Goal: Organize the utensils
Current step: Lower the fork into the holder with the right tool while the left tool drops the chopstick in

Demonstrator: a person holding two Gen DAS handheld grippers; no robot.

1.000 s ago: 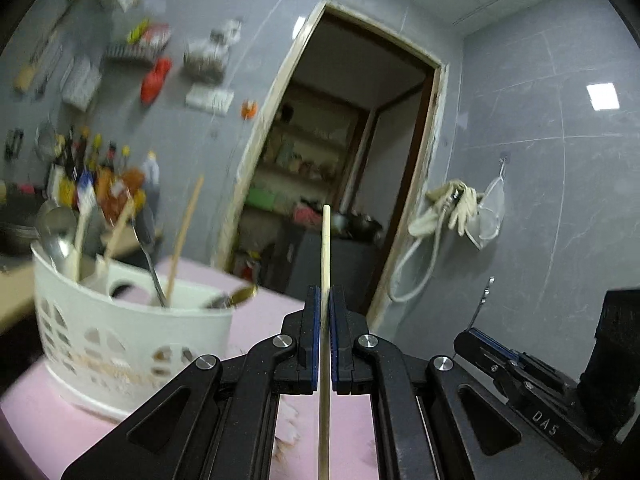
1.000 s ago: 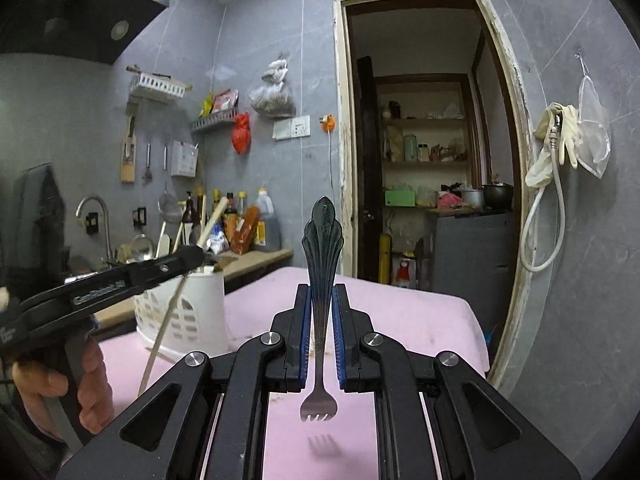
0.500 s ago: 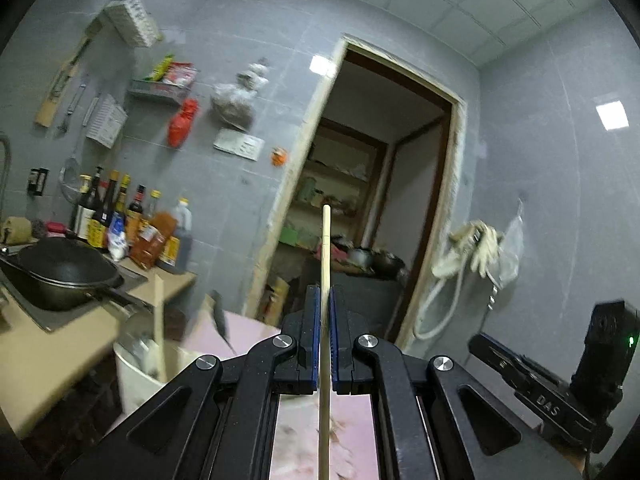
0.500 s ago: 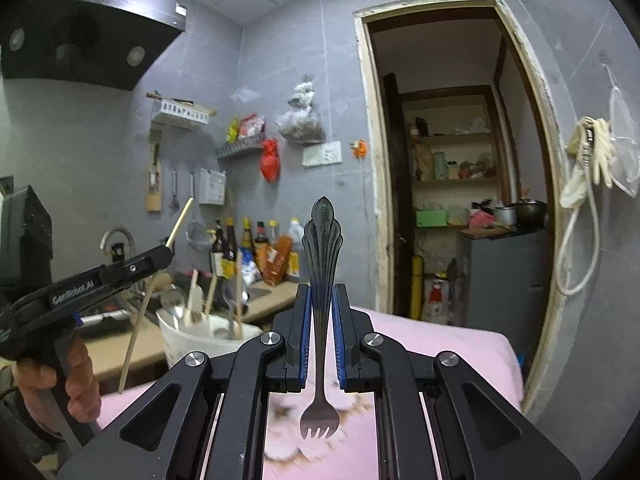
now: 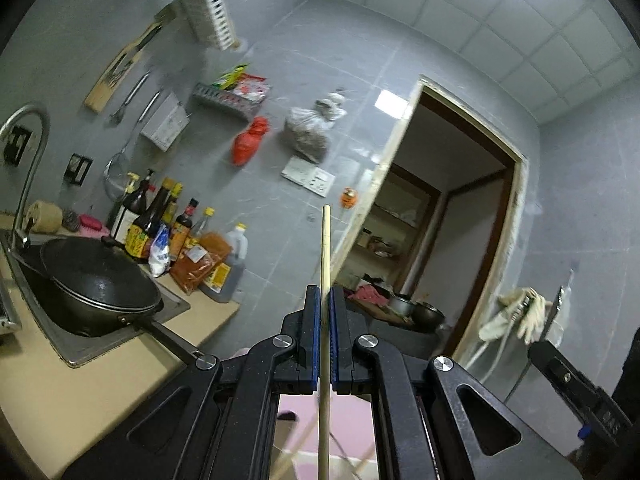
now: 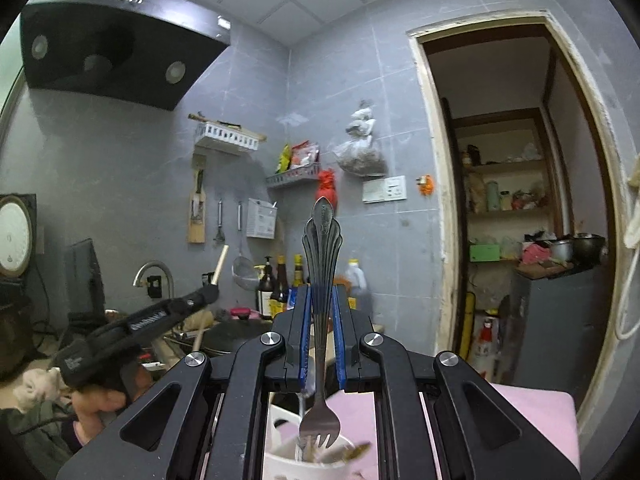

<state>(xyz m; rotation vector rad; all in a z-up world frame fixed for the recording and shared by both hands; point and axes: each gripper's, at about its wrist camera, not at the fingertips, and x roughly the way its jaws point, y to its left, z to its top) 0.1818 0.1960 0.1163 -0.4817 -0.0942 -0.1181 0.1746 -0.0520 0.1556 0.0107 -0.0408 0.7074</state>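
**Both grippers loaded: chopstick on the left, fork on the right**

In the left wrist view, a tan counter (image 5: 60, 392) runs along the left edge with a black wok (image 5: 100, 284) sitting on the stove, its handle pointing toward the camera. Behind the wok stands a cluster of sauce bottles (image 5: 168, 228) against the grey tiled wall. At the centre, the left gripper (image 5: 325, 312) has its jaws clamped on a pale wooden chopstick (image 5: 325, 248), which stands upright between the blue pads and sticks out both above and below them. To the right is an open doorway (image 5: 452, 216), and at the far right edge part of the right gripper shows, dark and partly cut off.

In the right wrist view, the left gripper appears at the left, held by a person's hand (image 6: 100, 400), with the chopstick passing through its tip at a slant. Above it hangs a black range hood (image 6: 108, 44). At the centre, the right gripper (image 6: 321, 320) is closed on a dark metal fork (image 6: 322, 264), handle up and tines down. Just under the tines is the rim of a white utensil basket (image 6: 288, 464) with other utensils blurred inside; it rests on a pink table surface (image 6: 532, 412).
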